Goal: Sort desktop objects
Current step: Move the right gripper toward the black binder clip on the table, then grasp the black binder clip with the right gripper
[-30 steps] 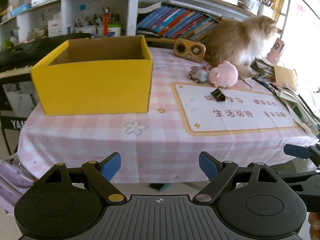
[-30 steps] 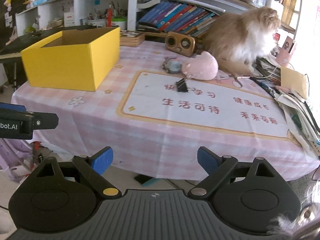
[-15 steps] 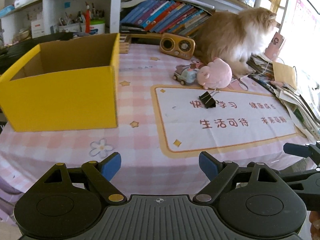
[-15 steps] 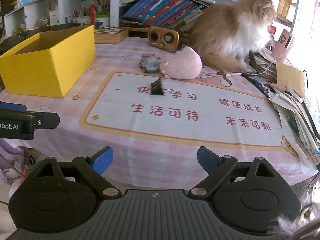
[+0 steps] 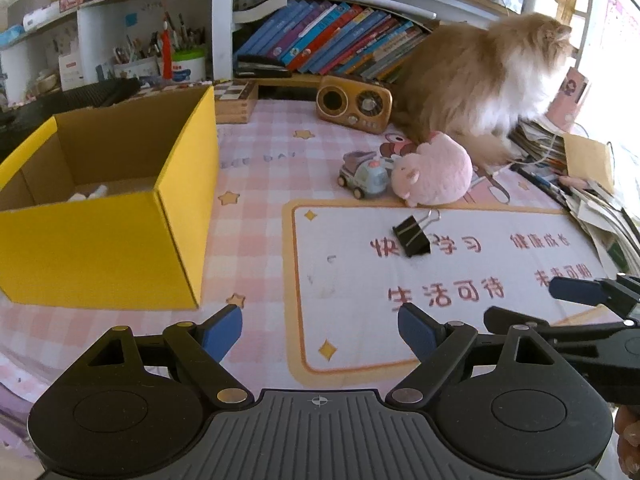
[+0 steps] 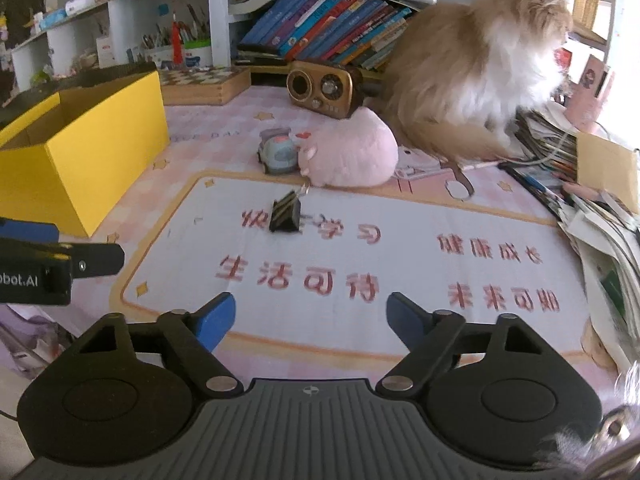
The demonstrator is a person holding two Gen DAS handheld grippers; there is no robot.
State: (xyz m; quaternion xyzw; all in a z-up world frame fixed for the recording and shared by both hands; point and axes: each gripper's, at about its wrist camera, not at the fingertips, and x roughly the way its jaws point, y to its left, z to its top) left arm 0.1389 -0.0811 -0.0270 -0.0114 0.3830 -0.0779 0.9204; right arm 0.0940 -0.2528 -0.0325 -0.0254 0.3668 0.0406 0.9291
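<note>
A black binder clip (image 5: 412, 236) (image 6: 285, 216) lies on the white desk mat (image 5: 400, 292) (image 6: 360, 264). Behind it sit a pink plush toy (image 5: 434, 176) (image 6: 352, 156) and a small grey toy car (image 5: 362, 178) (image 6: 276, 154). An open yellow cardboard box (image 5: 104, 240) (image 6: 80, 160) stands at the left, with something white inside. My left gripper (image 5: 320, 330) hovers open over the table's front, empty. My right gripper (image 6: 310, 318) is also empty; its jaws are closing, still wide apart, and it points toward the clip.
A fluffy orange-and-white cat (image 5: 480, 80) (image 6: 480, 68) sits at the back right beside a brown retro radio (image 5: 354, 106) (image 6: 324, 88). Stacked papers and an envelope (image 6: 600, 200) crowd the right edge. Shelves of books (image 5: 332, 40) stand behind the table.
Both grippers have moved forward over the table, so the clip, toys and box look nearer. The right gripper's fingers have drawn slightly closer together.
</note>
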